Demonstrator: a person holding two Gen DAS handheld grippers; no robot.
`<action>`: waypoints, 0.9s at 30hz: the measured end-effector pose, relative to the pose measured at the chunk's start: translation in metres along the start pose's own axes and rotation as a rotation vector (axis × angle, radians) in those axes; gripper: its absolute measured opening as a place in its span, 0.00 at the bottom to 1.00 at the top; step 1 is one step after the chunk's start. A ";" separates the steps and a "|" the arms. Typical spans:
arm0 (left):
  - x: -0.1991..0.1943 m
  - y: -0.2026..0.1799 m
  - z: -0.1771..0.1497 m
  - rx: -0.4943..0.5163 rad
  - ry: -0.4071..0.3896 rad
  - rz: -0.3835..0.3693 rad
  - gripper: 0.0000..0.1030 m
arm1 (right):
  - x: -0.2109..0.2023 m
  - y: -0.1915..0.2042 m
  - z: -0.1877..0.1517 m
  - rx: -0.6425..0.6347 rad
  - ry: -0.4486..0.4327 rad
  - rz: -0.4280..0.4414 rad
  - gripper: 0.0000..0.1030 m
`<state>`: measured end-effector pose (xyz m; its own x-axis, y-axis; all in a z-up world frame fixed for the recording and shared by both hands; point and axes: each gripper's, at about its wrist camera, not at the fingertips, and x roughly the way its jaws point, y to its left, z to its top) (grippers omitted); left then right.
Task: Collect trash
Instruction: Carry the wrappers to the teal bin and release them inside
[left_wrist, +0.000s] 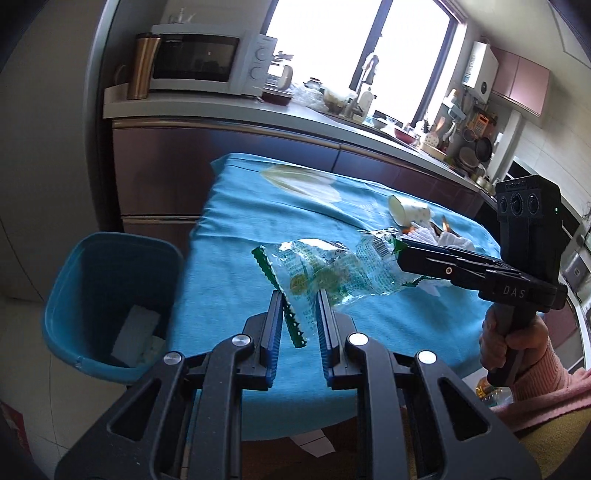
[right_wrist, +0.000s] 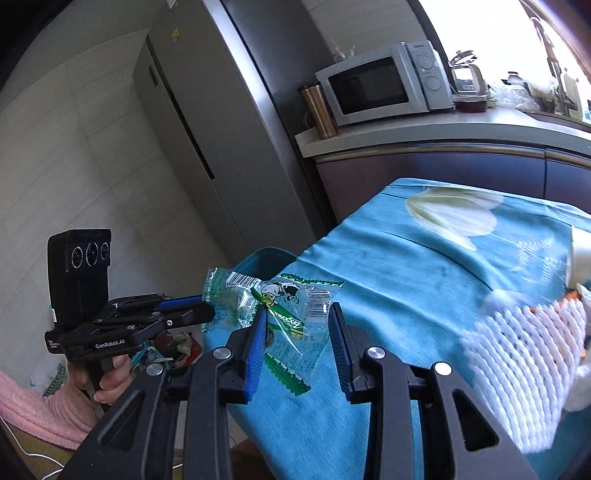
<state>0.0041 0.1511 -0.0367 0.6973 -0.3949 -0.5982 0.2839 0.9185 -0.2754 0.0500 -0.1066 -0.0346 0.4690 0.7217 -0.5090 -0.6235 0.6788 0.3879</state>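
Observation:
A clear plastic wrapper with green print (left_wrist: 325, 273) hangs in the air above the blue tablecloth (left_wrist: 229, 236). Both grippers are at it. My left gripper (left_wrist: 298, 299) stands open, its jaws either side of the wrapper's green serrated end. My right gripper (right_wrist: 297, 314) is open too, with the wrapper's other end (right_wrist: 280, 314) between its fingers and against the left finger. In the left wrist view the right gripper (left_wrist: 402, 254) reaches the wrapper from the right. A blue trash bin (left_wrist: 107, 299) stands on the floor left of the table, with paper inside.
A tipped paper cup (left_wrist: 406, 212), white foam netting (right_wrist: 517, 354) and crumpled tissue (left_wrist: 454, 240) lie on the table's right side. Behind are a counter with a microwave (left_wrist: 207, 59), a metal tumbler (left_wrist: 142, 64) and a sink area. A fridge (right_wrist: 207, 122) stands at left.

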 end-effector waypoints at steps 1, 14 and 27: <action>-0.003 0.008 0.000 -0.009 -0.005 0.018 0.18 | 0.007 0.003 0.004 -0.010 0.006 0.011 0.31; -0.024 0.090 0.000 -0.126 -0.041 0.199 0.18 | 0.092 0.035 0.041 -0.070 0.099 0.119 0.31; 0.002 0.154 -0.006 -0.216 0.029 0.328 0.19 | 0.172 0.060 0.057 -0.126 0.215 0.110 0.32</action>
<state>0.0451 0.2917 -0.0845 0.7080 -0.0849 -0.7011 -0.0981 0.9713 -0.2167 0.1289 0.0658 -0.0545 0.2595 0.7356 -0.6257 -0.7423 0.5664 0.3581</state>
